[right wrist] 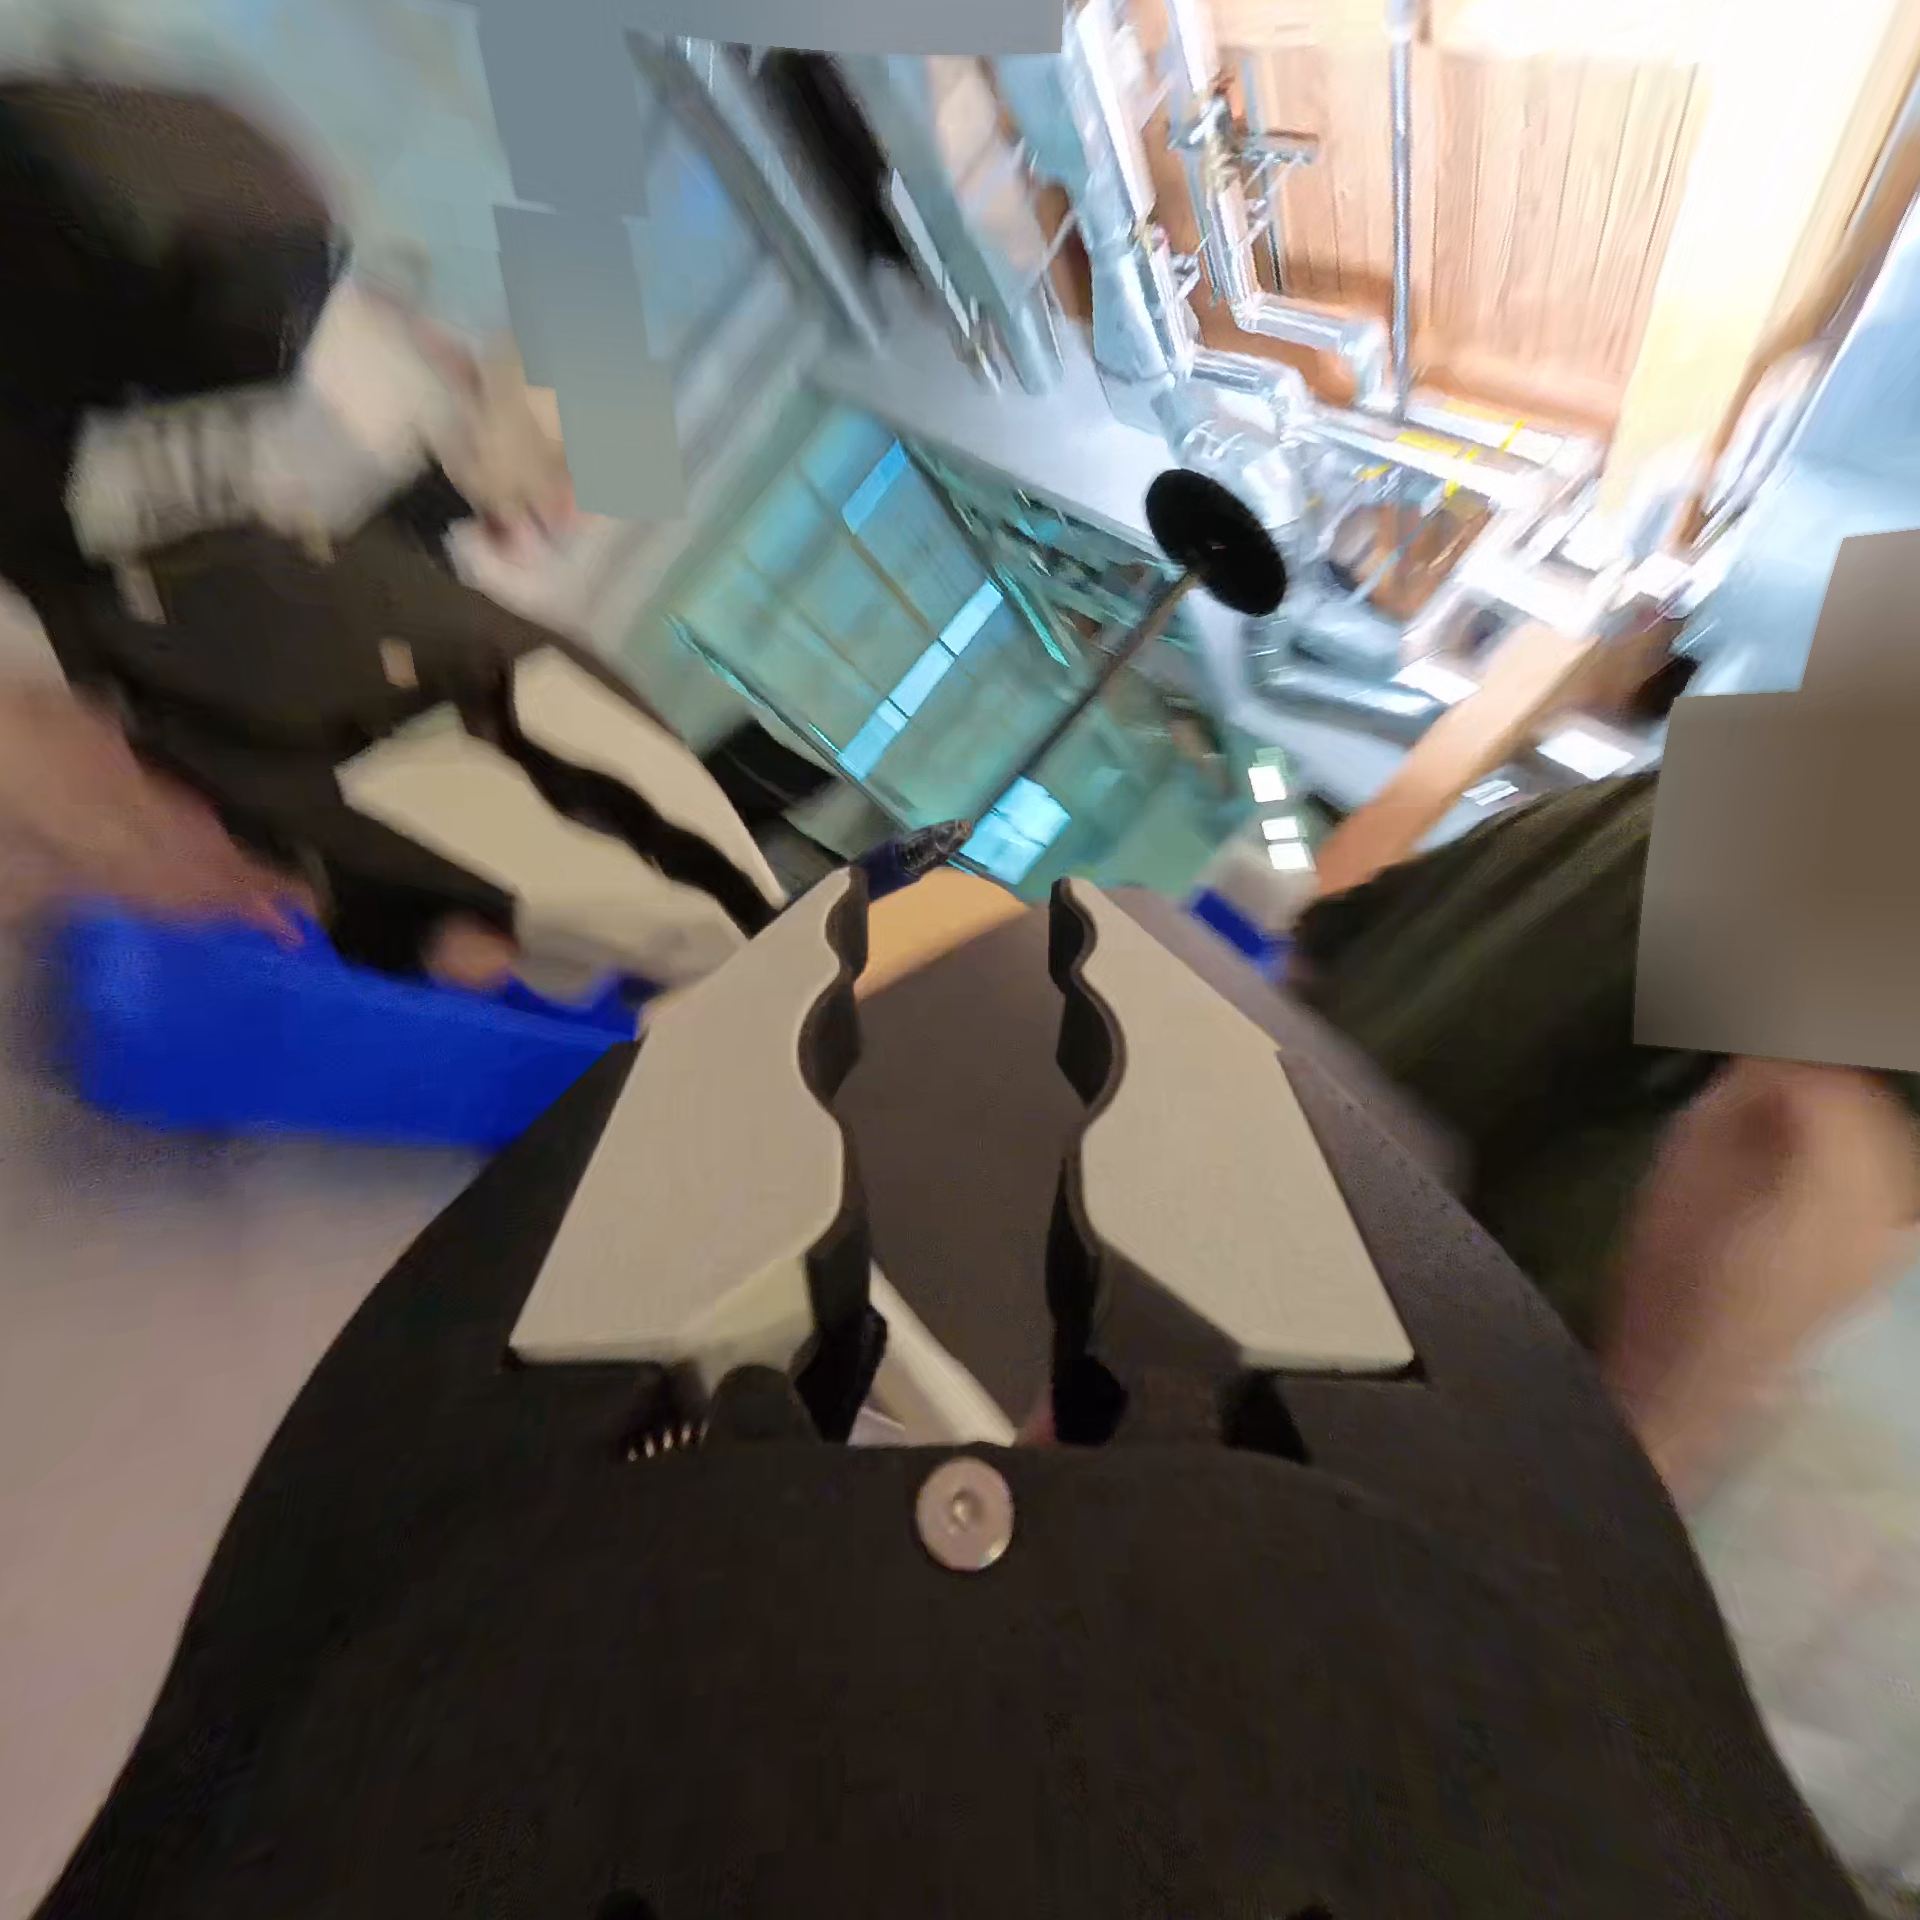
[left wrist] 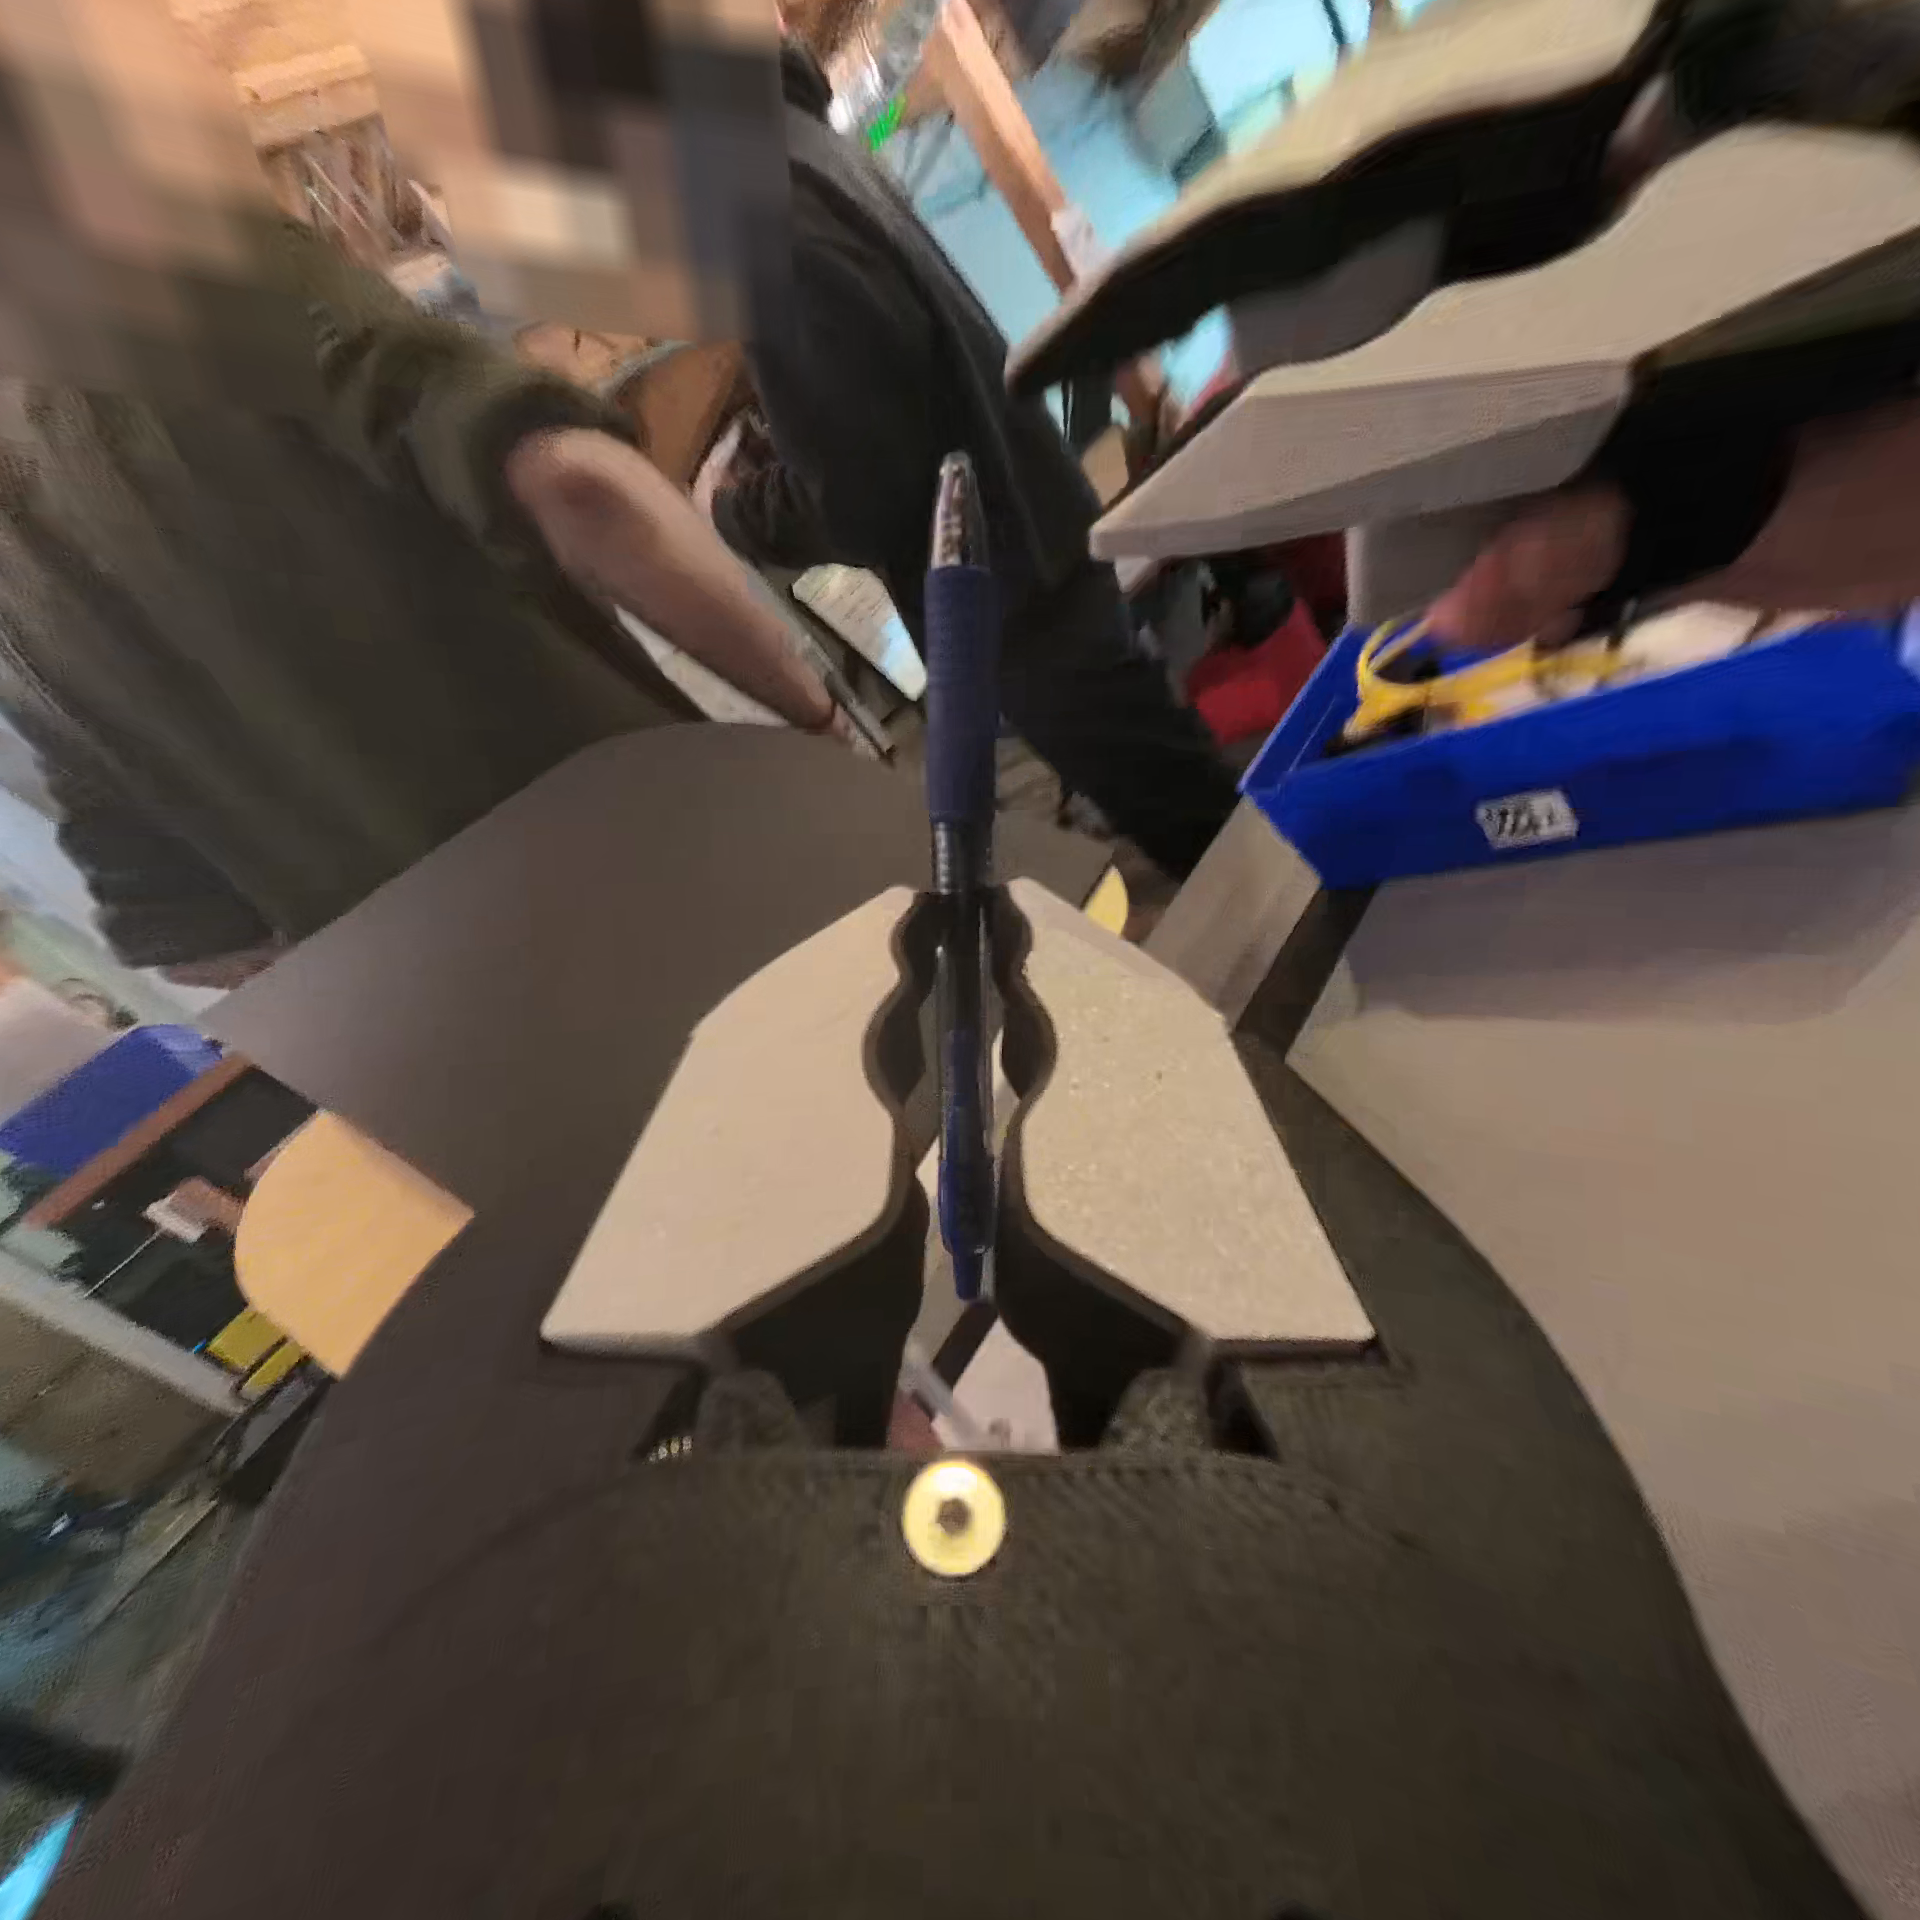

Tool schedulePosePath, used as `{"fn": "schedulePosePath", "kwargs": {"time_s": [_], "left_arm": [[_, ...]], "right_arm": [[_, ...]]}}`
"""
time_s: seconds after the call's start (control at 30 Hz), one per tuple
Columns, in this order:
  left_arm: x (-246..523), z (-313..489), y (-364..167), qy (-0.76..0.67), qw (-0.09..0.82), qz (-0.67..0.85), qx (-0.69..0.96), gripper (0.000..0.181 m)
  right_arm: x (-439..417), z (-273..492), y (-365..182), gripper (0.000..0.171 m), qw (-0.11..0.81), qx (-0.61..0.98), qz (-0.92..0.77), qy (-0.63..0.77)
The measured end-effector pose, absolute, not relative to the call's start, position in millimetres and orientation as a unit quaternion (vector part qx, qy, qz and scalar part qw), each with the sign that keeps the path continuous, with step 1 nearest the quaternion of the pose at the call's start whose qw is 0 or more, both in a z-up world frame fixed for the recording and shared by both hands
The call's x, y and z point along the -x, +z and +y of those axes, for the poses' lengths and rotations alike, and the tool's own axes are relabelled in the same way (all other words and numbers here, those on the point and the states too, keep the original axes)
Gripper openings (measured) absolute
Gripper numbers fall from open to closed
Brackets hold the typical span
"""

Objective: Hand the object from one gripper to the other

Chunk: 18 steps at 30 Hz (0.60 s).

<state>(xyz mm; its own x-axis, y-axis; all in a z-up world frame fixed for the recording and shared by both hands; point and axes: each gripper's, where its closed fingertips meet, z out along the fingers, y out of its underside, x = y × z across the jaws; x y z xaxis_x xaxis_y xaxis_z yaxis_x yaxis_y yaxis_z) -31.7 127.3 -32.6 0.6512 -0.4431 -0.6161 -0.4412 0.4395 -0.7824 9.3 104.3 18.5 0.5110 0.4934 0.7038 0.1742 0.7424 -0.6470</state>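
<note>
Pen: a blue pen [left wrist: 961, 665] stands clamped in the left gripper [left wrist: 961, 904], its grip section and tip sticking out past the fingertips.
Left gripper: clenched on the pen's barrel.
Right gripper: the right gripper [right wrist: 956, 894] is spread apart and holds nothing; it sits up and to the right of the pen, apart from it.
Blue bin: a blue bin [left wrist: 1621, 758] sits on the table [left wrist: 1621, 1091], right of the pen.
Risk: if the left gripper lets go before the right one closes, the thin pen would likely drop; a misaligned approach could knock it askew.
</note>
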Motion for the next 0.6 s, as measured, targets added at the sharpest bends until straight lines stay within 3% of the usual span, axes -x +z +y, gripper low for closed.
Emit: {"fn": "schedulePosePath", "kwargs": {"time_s": [0.07, 0.13, 0.33, 0.6], "left_arm": [[34, 132, -42, 0.002, 0.707, 0.43, 0.562, 0.01], [34, 134, -57, -0.044, 0.659, 0.434, 0.613, 0.01], [36, 131, -83, -0.107, 0.572, 0.449, 0.678, 0.01], [36, 123, -101, -0.118, 0.516, 0.48, 0.7, 0.01]], "right_arm": [[-9, 104, 5, 0.029, 0.776, 0.283, -0.553, -0.104], [-4, 110, -12, 0.028, 0.735, 0.246, -0.592, -0.22], [27, 120, -54, 0.035, 0.697, 0.222, -0.628, -0.266], [40, 132, -80, 0.019, 0.688, 0.211, -0.63, -0.294]]}}
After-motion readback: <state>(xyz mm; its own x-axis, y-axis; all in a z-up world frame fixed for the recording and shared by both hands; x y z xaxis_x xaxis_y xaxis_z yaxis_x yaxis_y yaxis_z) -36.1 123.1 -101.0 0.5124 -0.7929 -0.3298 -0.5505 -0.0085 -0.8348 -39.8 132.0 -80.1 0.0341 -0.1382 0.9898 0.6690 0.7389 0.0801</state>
